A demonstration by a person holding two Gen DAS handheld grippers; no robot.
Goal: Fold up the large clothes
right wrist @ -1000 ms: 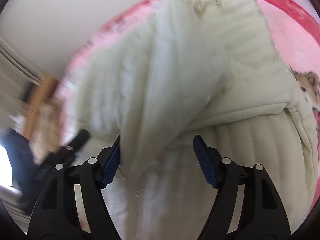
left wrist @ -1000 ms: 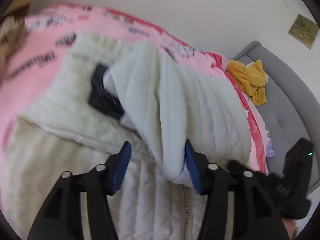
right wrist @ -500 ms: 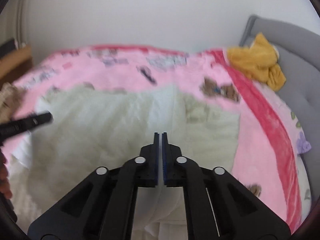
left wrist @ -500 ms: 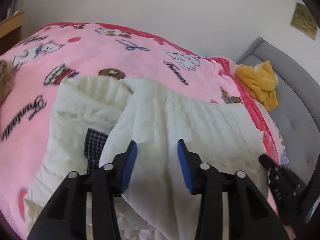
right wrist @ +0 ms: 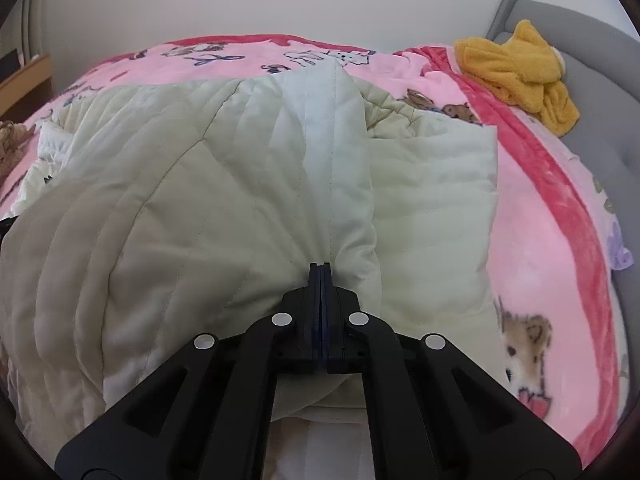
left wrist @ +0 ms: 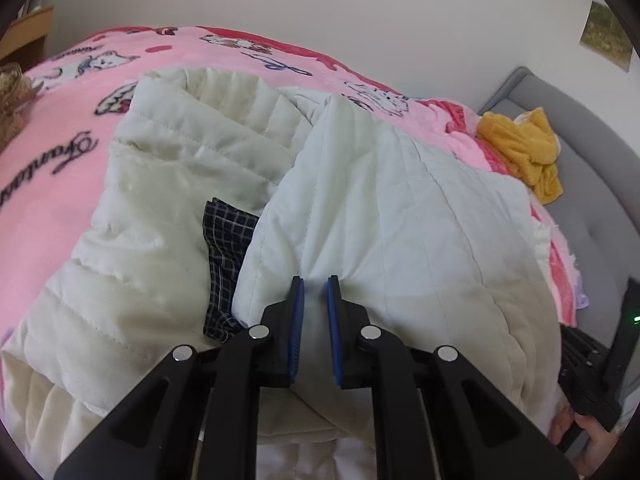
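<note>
A cream quilted jacket [left wrist: 400, 200] lies spread on a pink printed blanket [left wrist: 48, 152], with a dark checked lining [left wrist: 224, 248] showing at a fold. My left gripper [left wrist: 314, 280] has a ridge of the jacket's upper layer between its blue pads; its jaws are closing and the cloth puckers toward them. In the right wrist view the jacket [right wrist: 200, 200] fills the middle. My right gripper [right wrist: 320, 266] is shut, and a seam fold bunches right into its tips.
A yellow cloth [left wrist: 520, 148] sits on the grey upholstered headboard [left wrist: 592, 160] at the right, also the yellow cloth [right wrist: 520, 68] in the right view. A hand [left wrist: 588, 436] holding the other gripper shows at lower right. Wooden furniture [right wrist: 24, 80] stands far left.
Both grippers came down onto the jacket and closed from wide open. The lifted flap now lies folded over the jacket, and the right view has rolled level.
</note>
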